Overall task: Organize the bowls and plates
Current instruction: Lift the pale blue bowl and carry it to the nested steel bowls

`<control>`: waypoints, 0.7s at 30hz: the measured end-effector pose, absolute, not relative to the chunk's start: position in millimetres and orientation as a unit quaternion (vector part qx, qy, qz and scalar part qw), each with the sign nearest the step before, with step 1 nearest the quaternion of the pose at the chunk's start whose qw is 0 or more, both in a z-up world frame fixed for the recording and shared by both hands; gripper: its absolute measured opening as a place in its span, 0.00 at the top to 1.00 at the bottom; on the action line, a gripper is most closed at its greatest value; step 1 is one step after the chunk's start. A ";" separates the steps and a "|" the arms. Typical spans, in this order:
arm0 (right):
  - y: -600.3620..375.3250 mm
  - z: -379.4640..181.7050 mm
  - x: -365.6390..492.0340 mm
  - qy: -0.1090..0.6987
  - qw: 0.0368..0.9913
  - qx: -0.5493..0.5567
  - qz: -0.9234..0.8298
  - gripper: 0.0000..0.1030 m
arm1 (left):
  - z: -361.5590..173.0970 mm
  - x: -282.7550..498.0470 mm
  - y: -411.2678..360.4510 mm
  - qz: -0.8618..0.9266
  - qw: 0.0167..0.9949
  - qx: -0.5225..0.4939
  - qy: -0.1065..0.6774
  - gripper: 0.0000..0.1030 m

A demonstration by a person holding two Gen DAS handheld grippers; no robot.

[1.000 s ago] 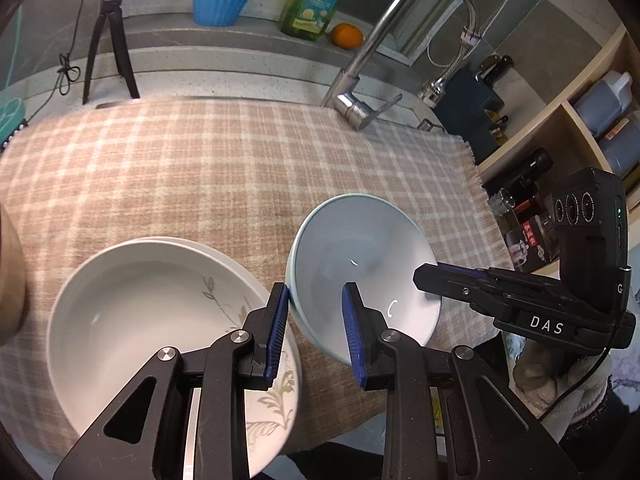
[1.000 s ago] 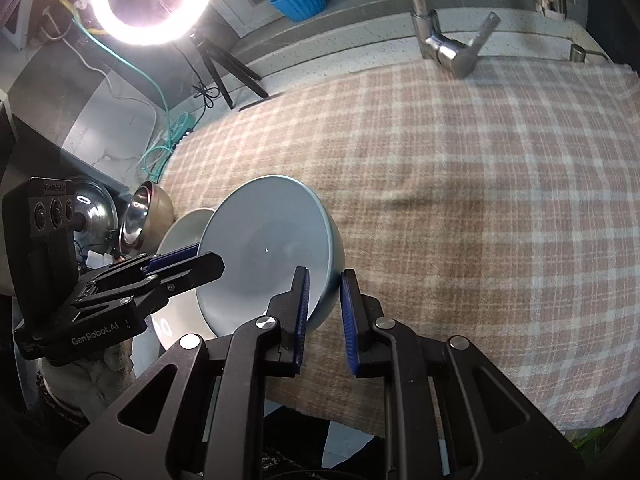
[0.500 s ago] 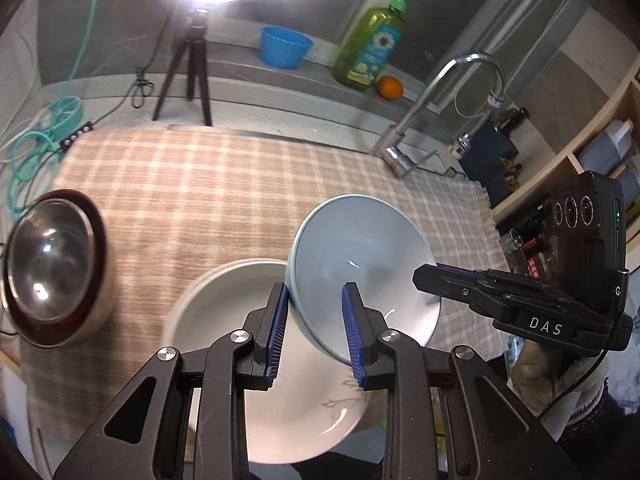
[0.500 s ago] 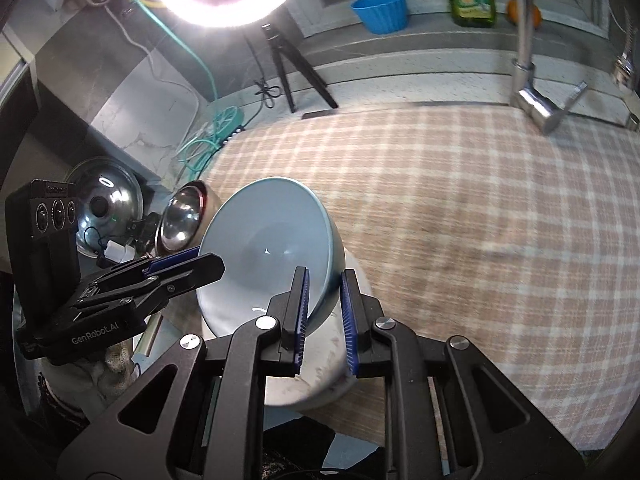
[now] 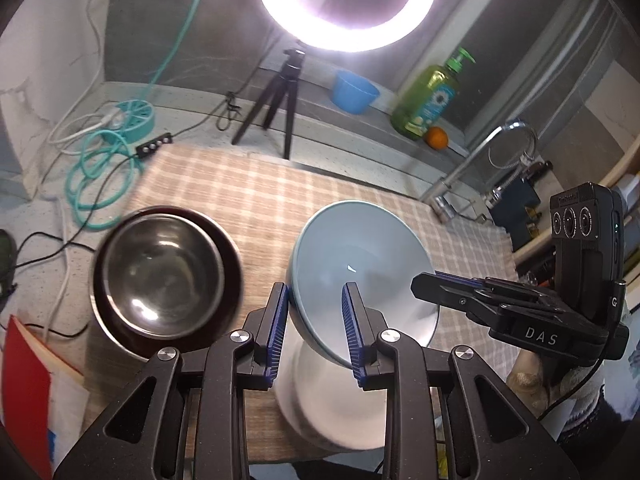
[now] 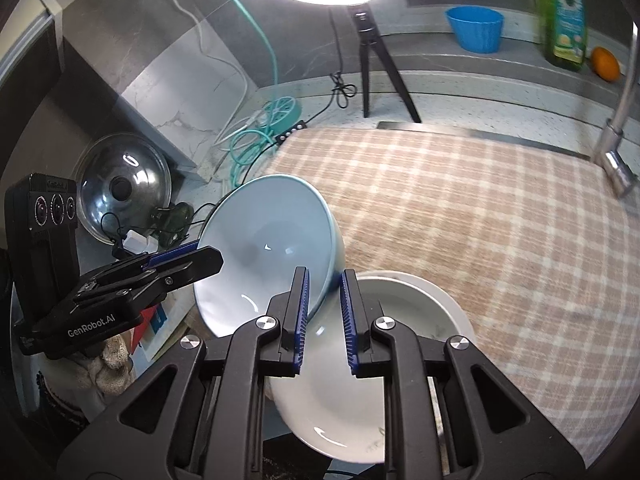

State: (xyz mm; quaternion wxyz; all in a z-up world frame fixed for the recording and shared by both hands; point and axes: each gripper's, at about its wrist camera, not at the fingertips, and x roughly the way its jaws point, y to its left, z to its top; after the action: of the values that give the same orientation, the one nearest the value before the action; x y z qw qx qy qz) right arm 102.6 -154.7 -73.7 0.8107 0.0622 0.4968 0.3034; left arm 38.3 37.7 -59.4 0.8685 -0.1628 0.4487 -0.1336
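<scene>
**Pale blue bowl pinched from both sides above the white plate**

The white plate (image 5: pixel 340 420) is lying largely hidden in the left wrist view, covered by the bowl and cut by the gripper fingers; in the right wrist view its near rim is disappearing behind the black finger mounts, and a faint mark on its lower edge is too blurred to read. The bowl's underside is not showing in either view, so whether it is touching the plate cannot be told.

The pale blue bowl (image 5: pixel 360 264) is sitting tilted over the plate, near the front left part of the checked cloth (image 5: pixel 248 188). The left gripper (image 5: pixel 316 332) is pinching the bowl's near rim, one blue pad inside and one outside. The right gripper (image 6: pixel 323 312) is clamping the opposite rim in the same way, its fingers drawn close around the wall.

Just beside the plate, a steel bowl (image 5: pixel 160 276) is resting inside a dark bowl (image 5: pixel 230 248). A red-edged sheet (image 5: pixel 28 392) is being cut off at the left border. Behind the cloth, a ring light (image 5: pixel 346 4) on a tripod (image 5: pixel 280 100) is glaring, washing out its own centre. A blue cup (image 5: pixel 354 92), green soap bottle (image 5: pixel 428 100) and orange (image 5: pixel 436 137) are standing on the ledge, with the faucet (image 5: pixel 472 160) to the right. A coiled teal cable (image 5: pixel 100 172) is lying left of the cloth, and a glass pot lid (image 6: pixel 124 188) is leaning against the wall.
</scene>
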 end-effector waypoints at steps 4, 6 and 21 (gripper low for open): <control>-127.8 -71.1 110.2 0.495 0.808 0.049 0.315 0.84 | -59.9 39.7 59.7 -0.118 0.872 -0.171 0.444 0.75; -114.5 -70.4 114.0 0.495 0.806 0.041 0.322 0.84 | -59.4 40.6 70.5 -0.109 0.874 -0.176 0.440 0.75; -30.5 -90.9 137.7 0.514 0.783 -0.010 0.349 0.84 | -78.3 46.6 131.8 -0.057 0.872 -0.195 0.444 0.75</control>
State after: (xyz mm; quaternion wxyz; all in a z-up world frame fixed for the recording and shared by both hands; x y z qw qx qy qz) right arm 137.7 -30.5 -90.9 0.7833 -0.0099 0.5145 0.3489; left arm 46.6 131.8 -78.3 0.8724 -0.1955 0.4443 -0.0574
